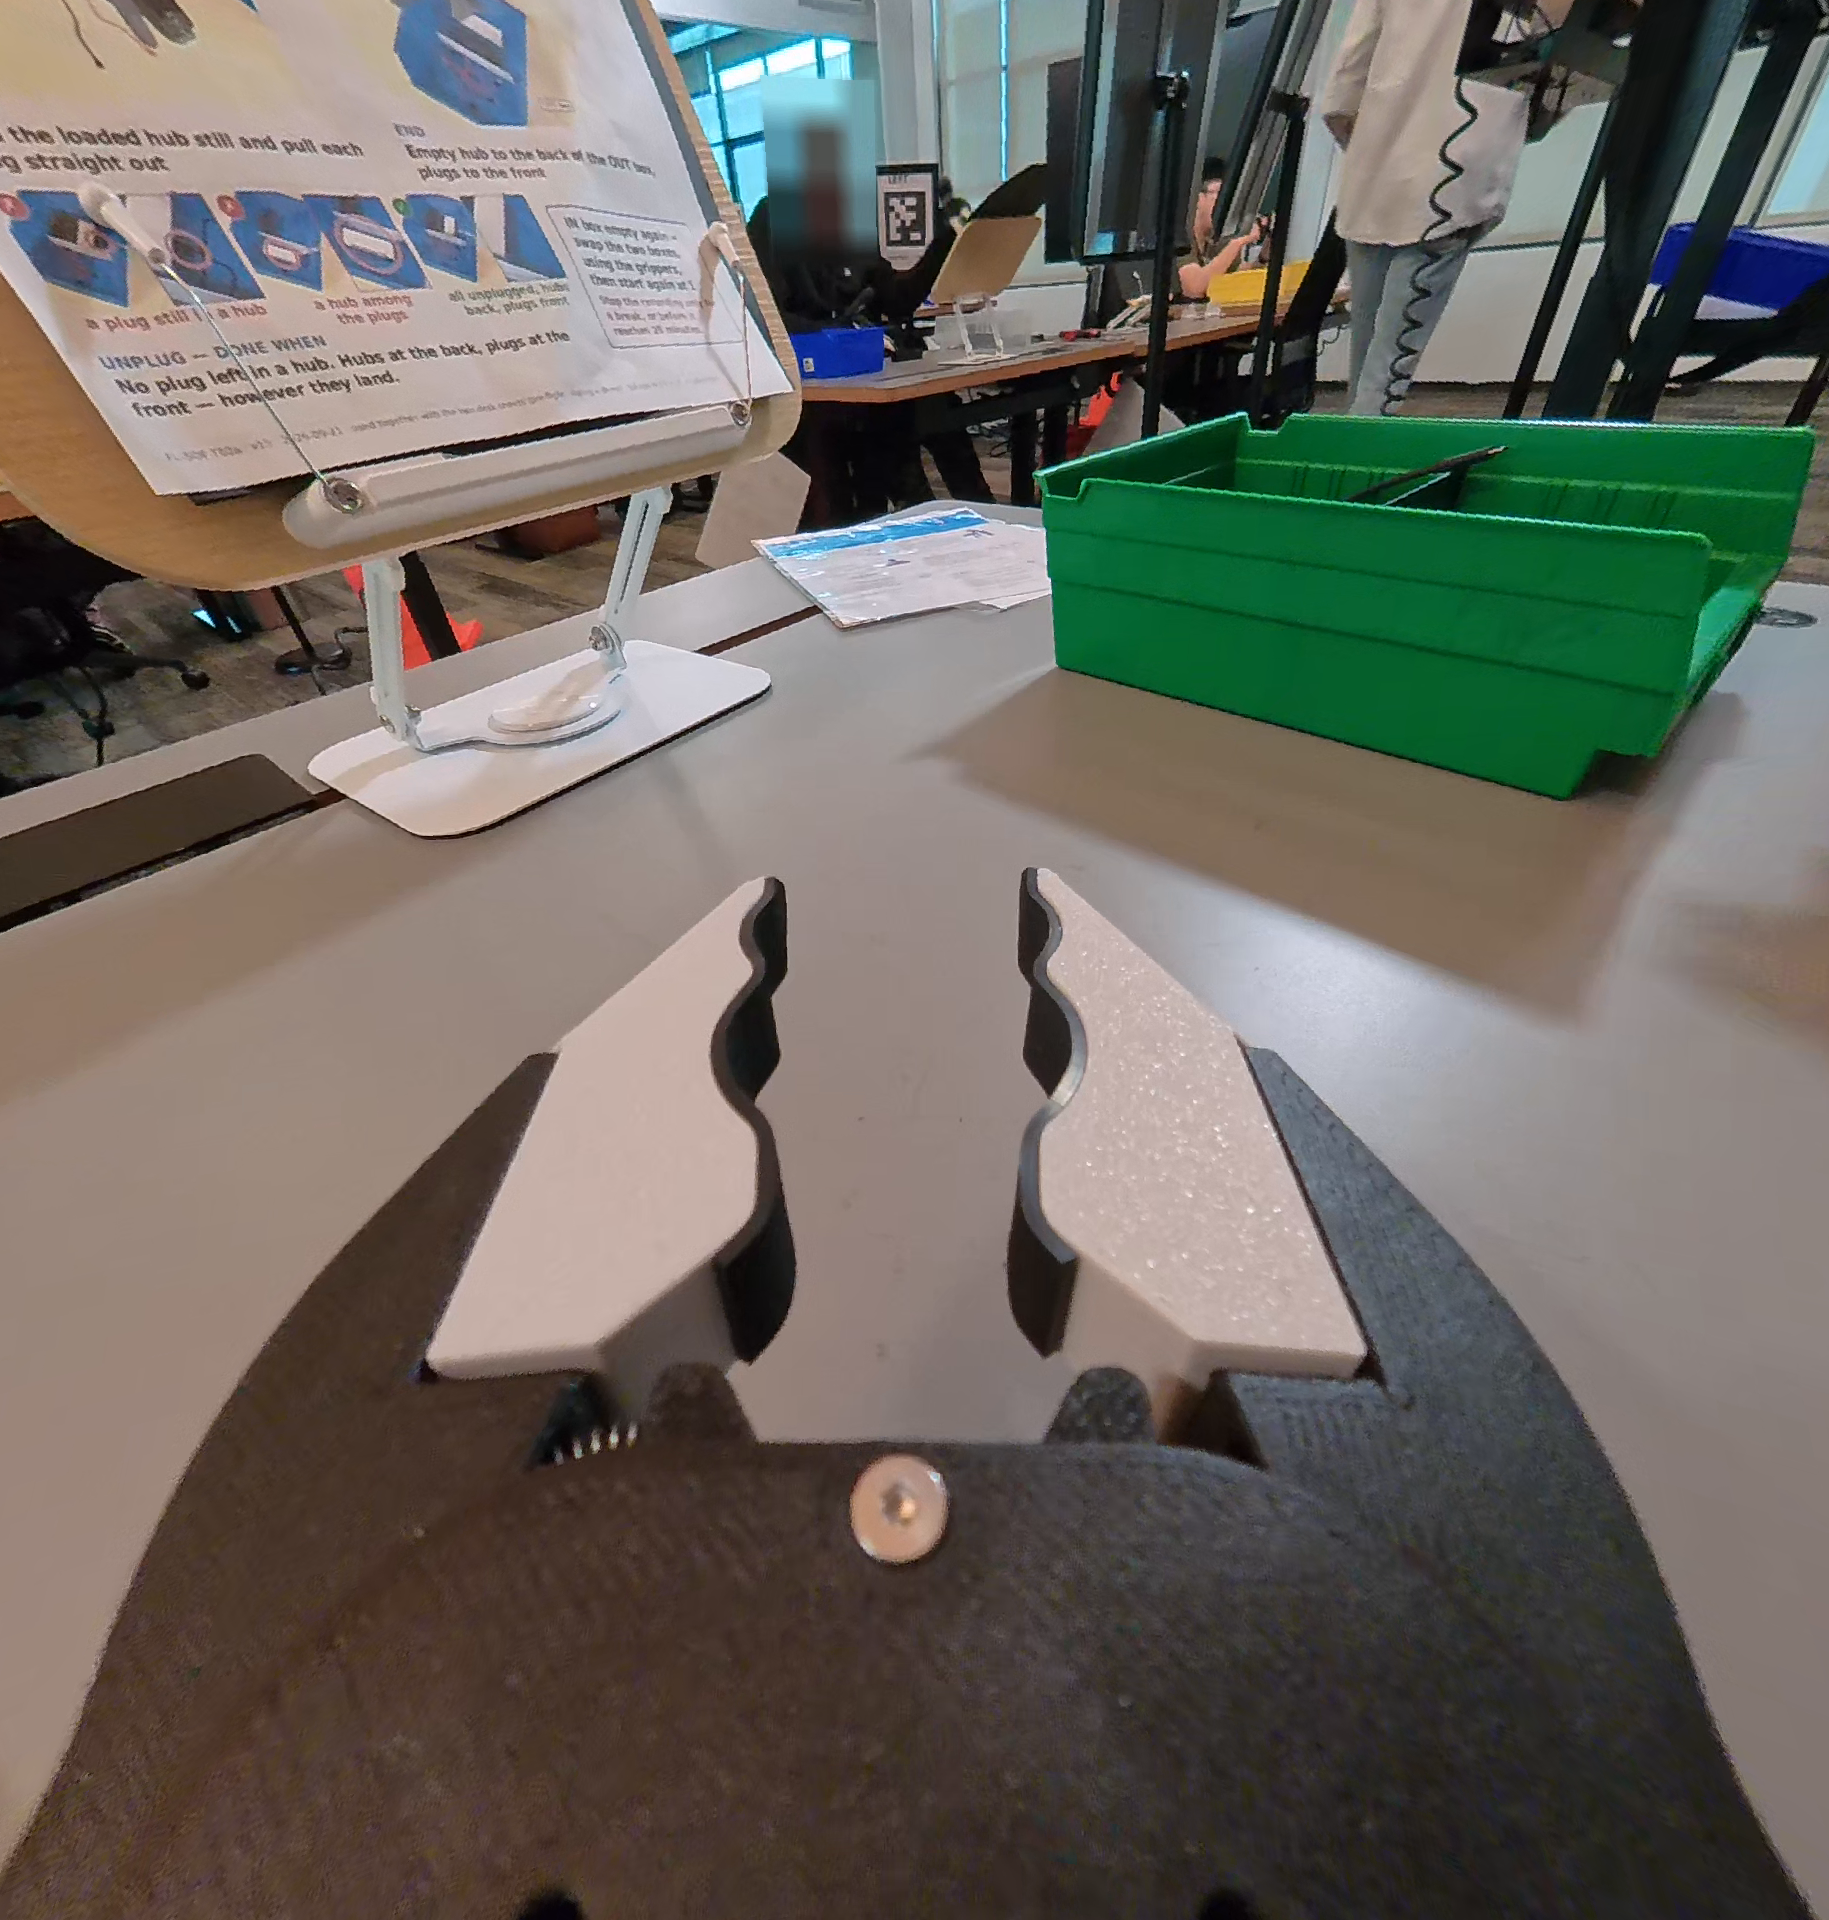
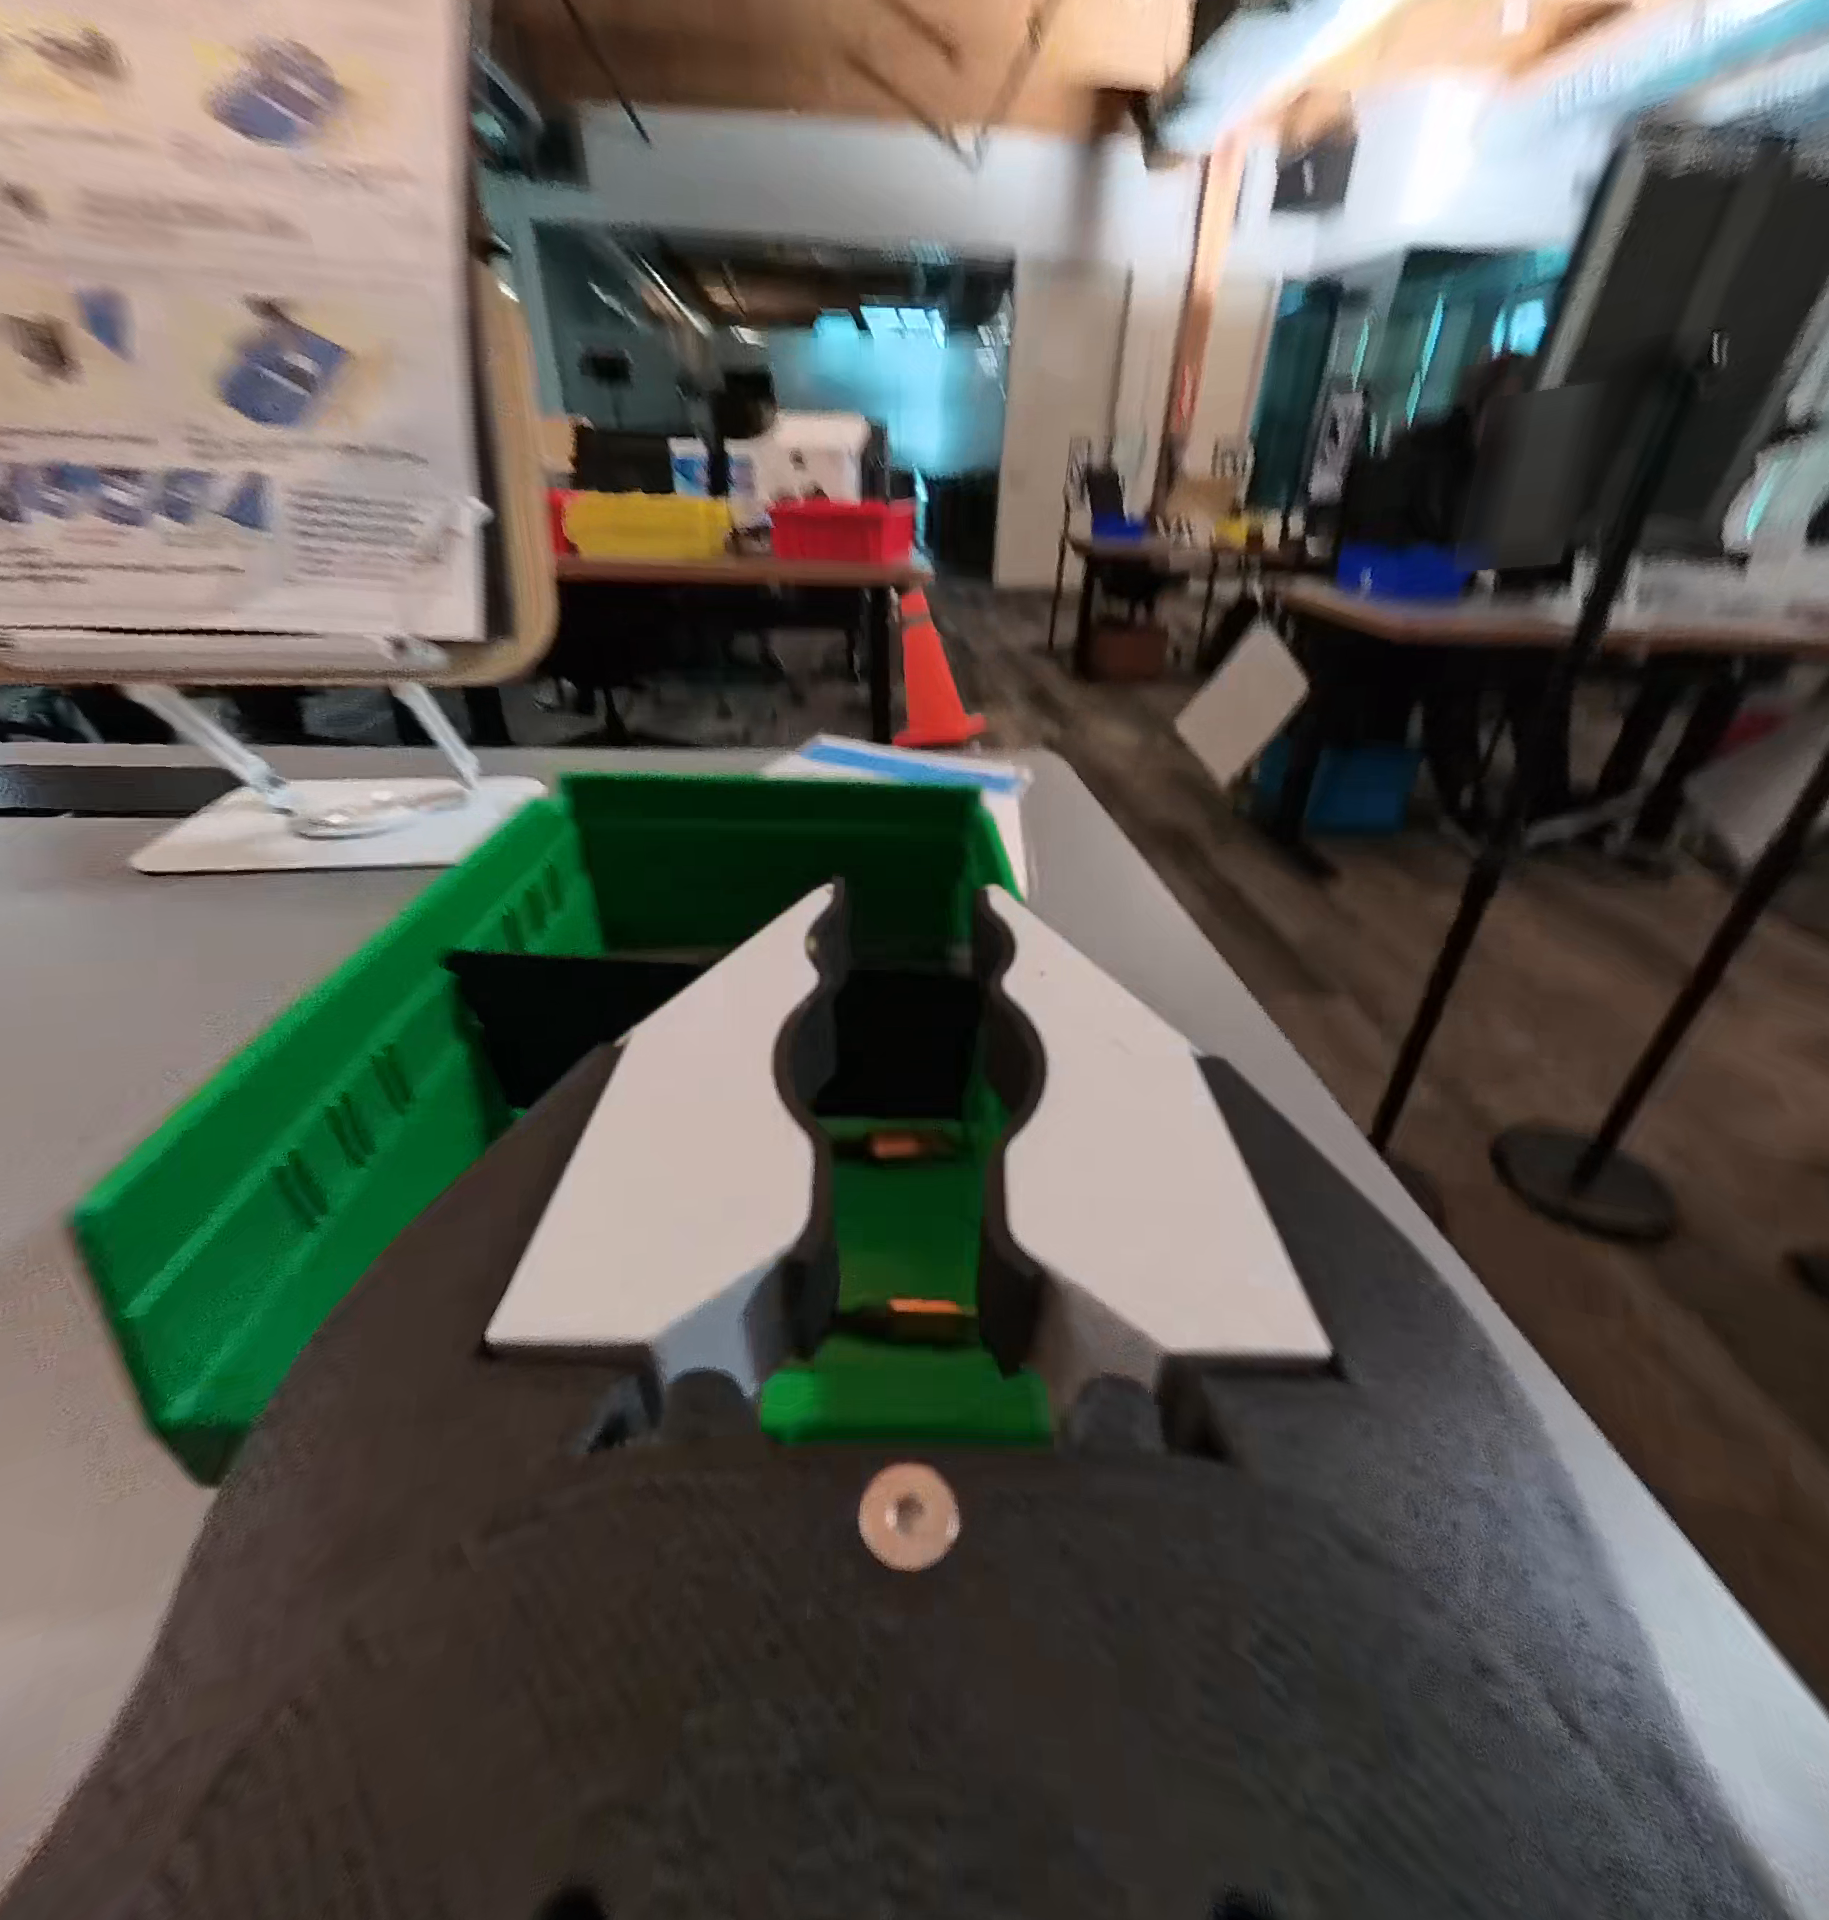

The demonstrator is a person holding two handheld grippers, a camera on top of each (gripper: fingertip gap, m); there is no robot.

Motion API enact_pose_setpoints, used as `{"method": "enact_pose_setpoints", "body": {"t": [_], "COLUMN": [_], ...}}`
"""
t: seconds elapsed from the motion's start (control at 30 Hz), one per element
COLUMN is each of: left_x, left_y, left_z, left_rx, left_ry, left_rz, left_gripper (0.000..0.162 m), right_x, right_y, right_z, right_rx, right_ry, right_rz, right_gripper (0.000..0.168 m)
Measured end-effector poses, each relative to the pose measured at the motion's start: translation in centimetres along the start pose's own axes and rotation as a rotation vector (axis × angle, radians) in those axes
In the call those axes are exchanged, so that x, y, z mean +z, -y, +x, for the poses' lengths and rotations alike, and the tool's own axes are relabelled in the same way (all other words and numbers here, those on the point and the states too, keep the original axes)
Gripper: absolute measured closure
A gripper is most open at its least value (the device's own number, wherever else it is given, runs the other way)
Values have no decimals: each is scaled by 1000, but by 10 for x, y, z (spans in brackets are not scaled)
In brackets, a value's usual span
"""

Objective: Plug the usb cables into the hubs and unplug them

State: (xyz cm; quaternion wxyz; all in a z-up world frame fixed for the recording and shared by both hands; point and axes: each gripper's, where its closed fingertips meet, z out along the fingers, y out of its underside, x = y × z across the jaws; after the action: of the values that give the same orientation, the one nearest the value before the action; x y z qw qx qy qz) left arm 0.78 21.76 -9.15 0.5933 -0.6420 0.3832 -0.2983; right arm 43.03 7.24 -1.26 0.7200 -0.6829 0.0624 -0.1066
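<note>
- The left gripper (image 1: 902, 904) sits low over the grey table (image 1: 1305, 1039); its white fingers (image 1: 640, 1143) are spread with bare tabletop in the gap; they pinch nothing.
- Ahead and to its right stands a green bin (image 1: 1409, 644) on the table; a black divider (image 1: 1429, 473) leans across its inside; from this view its floor is hidden.
- To the left, a document stand (image 1: 536, 727) on a white base holds an instruction sheet (image 1: 297, 239) tilted back; a loose printed paper (image 1: 910, 561) lies flat on the table between the stand and the bin.
- The right gripper (image 2: 910, 904) hangs above the near end of the green bin (image 2: 318, 1143); its fingers (image 2: 681, 1143) are parted by a moderate gap and grip nothing.
- Through that gap, on the bin floor, lie two small dark objects with orange glints (image 2: 905, 1148) and (image 2: 920, 1311); the view is motion-blurred, so they may be USB plugs or hub ports, and I cannot tell which.
- A black divider (image 2: 557, 1018) crosses the bin beyond the fingers; the far compartment behind it shows only green wall.
- Behind the table, an orange traffic cone (image 2: 931, 675) stands on the floor; yellow and red bins (image 2: 744, 525) sit on a distant table.
</note>
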Motion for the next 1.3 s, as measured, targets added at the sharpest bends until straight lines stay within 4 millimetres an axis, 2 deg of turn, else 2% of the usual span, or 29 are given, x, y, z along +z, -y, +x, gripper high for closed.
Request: {"method": "enact_pose_setpoints", "body": {"t": [0.1, 0.17, 0.23, 0.3, 0.37, 0.43, 0.47, 0.53, 0.67, 0.77, 0.83, 0.9, 0.97, 1.0, 1.03, 1.17, 1.23, 1.3], "left_x": [0, 1, 1, 0, 0, 0, 0, 0, -5, -20, -37, -64, -100, -120, -140, -231, -258, -272], "left_y": [-1, -1, -2, -1, -1, -1, -2, -1, 5, 31, 50, 72, 92, 96, 92, 58, 41, 27], "left_z": [-1, -1, -2, -2, -3, -3, -4, -5, -16, -39, -61, -94, -127, -142, -156, -211, -220, -223], "left_rx": [-6, -10, -11, -11, -14, -17, -18, -23, -38, -66, -89, -107, -121, -126, -125, -77, -131, -166], "left_ry": [4, 3, 5, 7, 8, 8, 9, 12, 53, 128, 174, 264, 363, 410, 459, 737, 772, 773], "left_rz": [-5, -6, -8, -7, -5, -6, -6, -4, 0, 26, 1, -22, -31, -62, -128, -427, -512, -557], "left_gripper": [119, 119, 119, 119, 119, 119, 119, 119, 119, 120, 119, 119, 117, 119, 119, 107, 104, 100], "right_x": [-9, -13, -18, -21, -23, -27, -29, -31, -28, -24, -22, -22, -22, -22, -22, -23, -22, -21], "right_y": [31, 53, 62, 47, 17, -11, -21, -31, -34, -40, -43, -44, -47, -49, -50, -52, -52, -53], "right_z": [-61, -113, -173, -231, -280, -315, -326, -333, -325, -317, -314, -314, -317, -318, -320, -324, -326, -328], "right_rx": [-32, 89, 246, 301, 250, 155, 109, 44, 81, 153, 172, 171, 160, 152, 145, 132, 134, 139], "right_ry": [120, 262, 466, 625, 730, 810, 843, 867, 865, 876, 875, 875, 882, 886, 889, 897, 902, 908], "right_rz": [115, 198, 215, 145, 39, -66, -105, -137, -136, -184, -200, -202, -210, -217, -224, -233, -233, -237], "right_gripper": [148, 144, 135, 125, 123, 125, 125, 127, 134, 135, 135, 135, 135, 136, 136, 136, 137, 137]}}
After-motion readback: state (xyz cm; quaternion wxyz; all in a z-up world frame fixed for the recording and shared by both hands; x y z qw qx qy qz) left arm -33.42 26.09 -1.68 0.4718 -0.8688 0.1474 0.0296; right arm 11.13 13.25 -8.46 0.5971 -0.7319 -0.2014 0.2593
